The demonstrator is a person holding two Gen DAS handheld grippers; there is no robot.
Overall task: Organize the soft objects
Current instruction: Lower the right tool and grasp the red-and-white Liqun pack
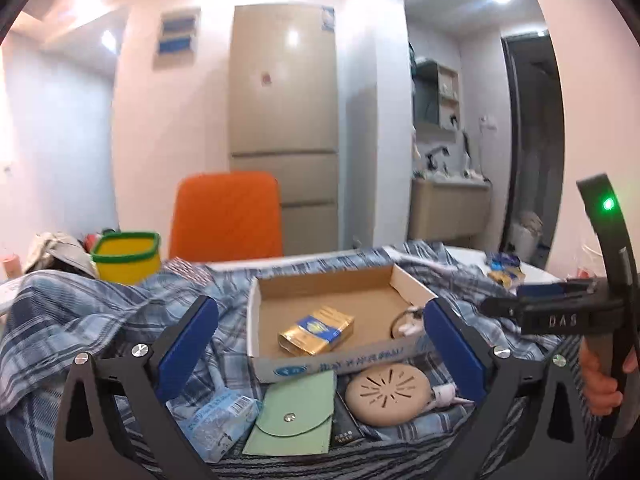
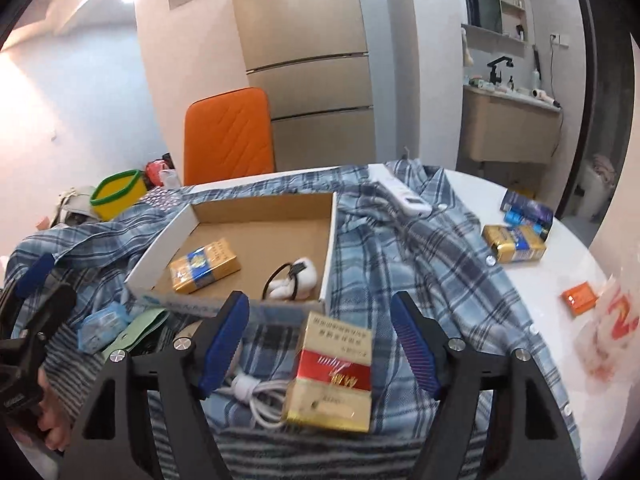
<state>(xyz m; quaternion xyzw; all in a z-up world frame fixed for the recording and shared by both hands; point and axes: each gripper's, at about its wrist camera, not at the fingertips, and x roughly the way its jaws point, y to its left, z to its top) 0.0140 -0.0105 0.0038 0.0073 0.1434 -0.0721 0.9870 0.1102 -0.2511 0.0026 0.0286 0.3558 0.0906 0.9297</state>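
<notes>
In the right wrist view my right gripper (image 2: 320, 350) stands wide open at the bottom of the frame. A red and gold pack (image 2: 330, 376) lies between its blue pads (image 2: 224, 344), touching neither, on the plaid shirt (image 2: 420, 264). Just left of the pack I see a coiled white cable (image 2: 256, 396). Farther up, in the middle of the frame, is the cardboard box (image 2: 256, 240), with a gold and blue pack (image 2: 205, 266) and a white soft thing with a black loop (image 2: 294, 280) inside. At the right edge a second gold pack (image 2: 514, 243) lies on the white table (image 2: 560, 272).

In the left wrist view my left gripper (image 1: 320, 354) is also wide open and holds nothing. Low between its fingers lie a green pouch (image 1: 294, 416), a round beige disc (image 1: 388, 394) and a blue tissue pack (image 1: 218, 420), all on the shirt. Behind them is the box, and at the left edge a yellow basket (image 1: 126, 256). The right gripper shows at the far right of this frame.
</notes>
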